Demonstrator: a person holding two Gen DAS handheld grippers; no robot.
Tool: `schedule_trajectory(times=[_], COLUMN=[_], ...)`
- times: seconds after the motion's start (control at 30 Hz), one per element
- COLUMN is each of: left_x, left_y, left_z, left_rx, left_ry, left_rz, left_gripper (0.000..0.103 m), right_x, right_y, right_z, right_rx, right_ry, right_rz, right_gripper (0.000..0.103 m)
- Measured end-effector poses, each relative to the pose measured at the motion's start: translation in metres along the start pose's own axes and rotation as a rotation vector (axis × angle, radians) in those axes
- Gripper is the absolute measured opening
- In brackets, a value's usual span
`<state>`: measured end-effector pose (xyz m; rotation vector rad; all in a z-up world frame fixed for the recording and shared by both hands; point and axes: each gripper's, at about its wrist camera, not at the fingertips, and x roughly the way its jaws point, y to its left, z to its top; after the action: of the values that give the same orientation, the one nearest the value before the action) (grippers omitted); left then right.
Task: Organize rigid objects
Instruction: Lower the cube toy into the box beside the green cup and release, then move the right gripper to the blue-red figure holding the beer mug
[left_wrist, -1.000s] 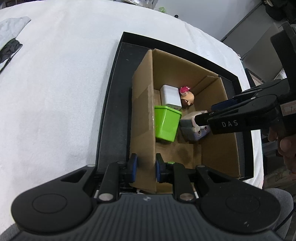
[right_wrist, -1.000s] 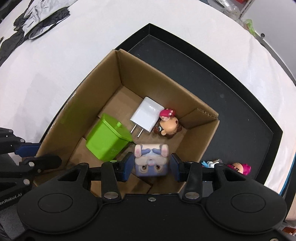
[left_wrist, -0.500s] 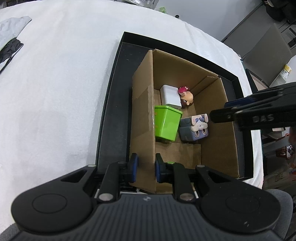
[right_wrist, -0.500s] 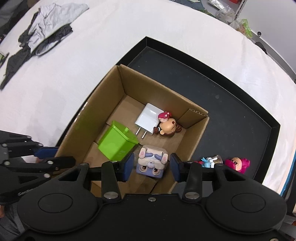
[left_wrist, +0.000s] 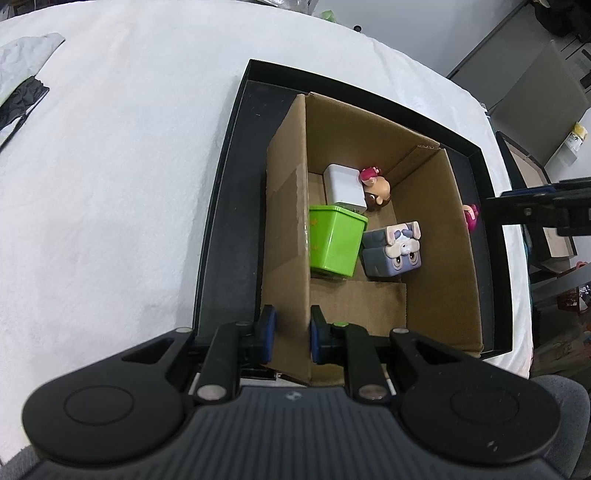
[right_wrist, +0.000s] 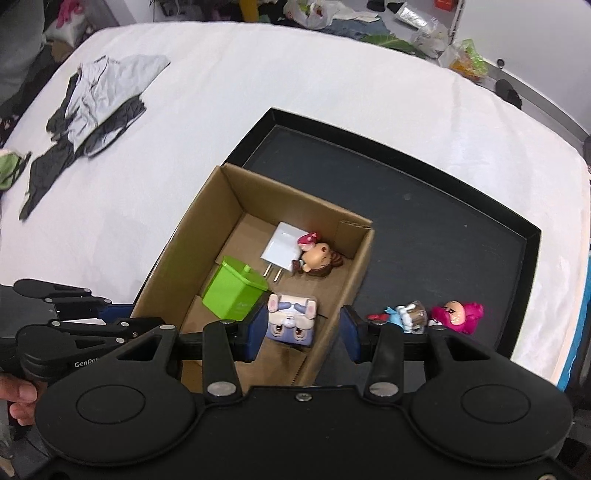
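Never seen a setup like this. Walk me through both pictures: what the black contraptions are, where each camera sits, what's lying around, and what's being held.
No robot here: a person holds a two-finger gripper in each hand, and each carries a fisheye camera looking along its fingers.

The left camera shows the left gripper shut on the wall of a cardboard box.

The right camera shows the right gripper open and empty above the box.

The box sits in a black tray on a white cloth. In the box: a green bin, a white charger, a brown-haired doll and a bunny cube. On the tray beside it lie a blue figure and a pink doll. Clothes lie farther off.
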<state>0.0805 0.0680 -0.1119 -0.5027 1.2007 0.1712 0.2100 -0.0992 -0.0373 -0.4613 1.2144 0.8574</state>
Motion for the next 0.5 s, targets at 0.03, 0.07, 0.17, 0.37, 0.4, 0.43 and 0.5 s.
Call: schedule_trajectory(times=[0.03, 0.07, 0.17, 0.37, 0.4, 0.43, 0.5], left_x=[0.0, 0.0, 0.001, 0.002, 0.002, 0.002, 0.003], left_y=[0.0, -0.001, -0.001, -0.001, -0.002, -0.002, -0.002], left_z=[0.0, 0.0, 0.0, 0.0, 0.0, 0.0, 0.0], left_rx=[0.001, 0.002, -0.001, 0.001, 0.002, 0.003, 0.003], left_ry=[0.0, 0.001, 0.006, 0.009, 0.01, 0.011, 0.013], left_rz=[0.002, 0.003, 0.007, 0.017, 0.019, 0.021, 0.023], left_gripper=[0.018, 0.017, 0.018, 0.017, 0.017, 0.017, 0.017], right_x=[-0.002, -0.003, -0.005, -0.007, -0.007, -0.007, -0.007], right_y=[-0.004, -0.007, -0.018, -0.038, -0.041, -0.045, -0.053], right_z=[-0.002, -0.004, -0.01, -0.024, -0.026, -0.028, -0.033], right_rx=[0.01, 0.021, 0.051, 0.101, 0.114, 0.131, 0.163], right_ry=[-0.006, -0.011, -0.019, -0.036, -0.041, -0.047, -0.059], right_rz=[0.002, 0.003, 0.006, 0.021, 0.024, 0.029, 0.037], right_gripper=[0.043, 0.043, 0.043, 0.044, 0.044, 0.044, 0.044])
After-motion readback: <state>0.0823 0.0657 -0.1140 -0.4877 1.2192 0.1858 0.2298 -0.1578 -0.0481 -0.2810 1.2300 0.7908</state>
